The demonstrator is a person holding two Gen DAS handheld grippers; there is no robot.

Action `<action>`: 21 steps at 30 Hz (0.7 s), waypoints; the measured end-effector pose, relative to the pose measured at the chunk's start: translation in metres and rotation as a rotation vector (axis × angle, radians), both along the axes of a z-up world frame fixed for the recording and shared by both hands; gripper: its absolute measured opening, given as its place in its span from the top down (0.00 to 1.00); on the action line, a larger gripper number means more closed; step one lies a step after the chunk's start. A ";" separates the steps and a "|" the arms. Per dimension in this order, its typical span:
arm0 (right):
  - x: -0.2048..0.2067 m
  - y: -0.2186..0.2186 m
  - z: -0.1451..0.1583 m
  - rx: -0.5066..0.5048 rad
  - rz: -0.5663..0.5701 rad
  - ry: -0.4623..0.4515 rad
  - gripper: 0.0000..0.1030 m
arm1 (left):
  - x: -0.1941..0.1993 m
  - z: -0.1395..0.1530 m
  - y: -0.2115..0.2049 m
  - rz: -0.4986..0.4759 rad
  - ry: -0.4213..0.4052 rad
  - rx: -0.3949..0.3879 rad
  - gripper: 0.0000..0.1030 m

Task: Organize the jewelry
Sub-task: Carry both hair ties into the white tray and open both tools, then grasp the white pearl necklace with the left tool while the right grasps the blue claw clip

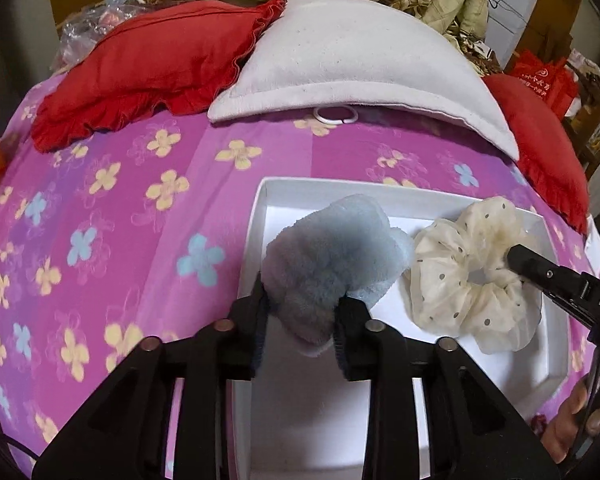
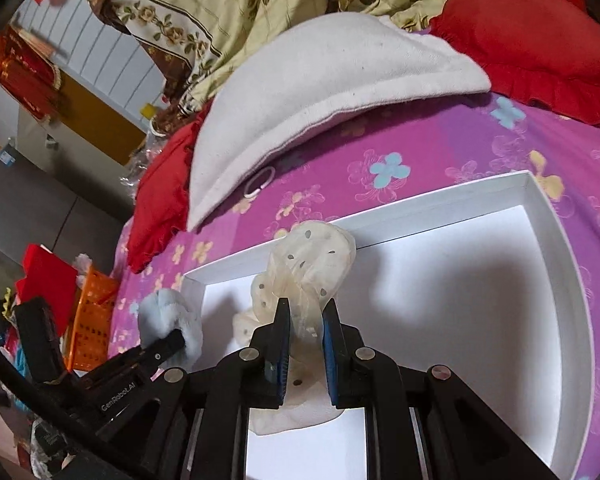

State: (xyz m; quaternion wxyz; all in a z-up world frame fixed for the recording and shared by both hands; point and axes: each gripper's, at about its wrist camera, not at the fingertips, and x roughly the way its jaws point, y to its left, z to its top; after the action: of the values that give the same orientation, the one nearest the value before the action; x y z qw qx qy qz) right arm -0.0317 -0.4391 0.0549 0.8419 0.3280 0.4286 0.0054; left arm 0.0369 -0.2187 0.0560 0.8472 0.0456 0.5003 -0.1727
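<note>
A shallow white box (image 1: pixel 300 187) lies open on the pink flowered bedspread. My left gripper (image 1: pixel 302 300) is shut on a fluffy pale-blue scrunchie (image 1: pixel 332 248), which hangs over the box's left part. My right gripper (image 2: pixel 306 308) is shut on a cream sheer scrunchie with dark dots (image 2: pixel 312 256) above the box floor (image 2: pixel 460 320). The left wrist view shows that cream scrunchie (image 1: pixel 460 272) to the right of the blue one, with a right fingertip (image 1: pixel 520 258) at its hole. Seen from the right wrist, the blue scrunchie (image 2: pixel 160 312) hangs at the box's left corner.
A small white ring (image 1: pixel 335 115) lies on the bedspread at the edge of a white pillow (image 1: pixel 340 52). Red frilled cushions (image 1: pixel 152 68) flank the pillow. An orange basket (image 2: pixel 94 316) stands off the bed's left side. Part of a hand (image 1: pixel 572 420) shows at lower right.
</note>
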 end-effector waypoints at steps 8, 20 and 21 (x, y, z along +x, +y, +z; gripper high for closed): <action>-0.001 -0.004 -0.002 0.006 -0.037 0.013 0.46 | 0.002 -0.001 0.004 -0.031 0.051 -0.075 0.59; -0.109 0.042 0.082 -0.311 0.085 -0.163 0.46 | -0.094 0.078 0.061 0.006 -0.112 -0.123 0.59; -0.121 0.047 0.087 -0.364 0.087 -0.184 0.46 | -0.104 0.080 0.067 0.012 -0.123 -0.120 0.58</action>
State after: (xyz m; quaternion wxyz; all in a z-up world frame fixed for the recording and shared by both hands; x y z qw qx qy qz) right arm -0.1531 -0.3920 0.1418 0.9217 0.1498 0.3577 -0.0057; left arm -0.0666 -0.1515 0.1358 0.8785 0.0023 0.4365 -0.1944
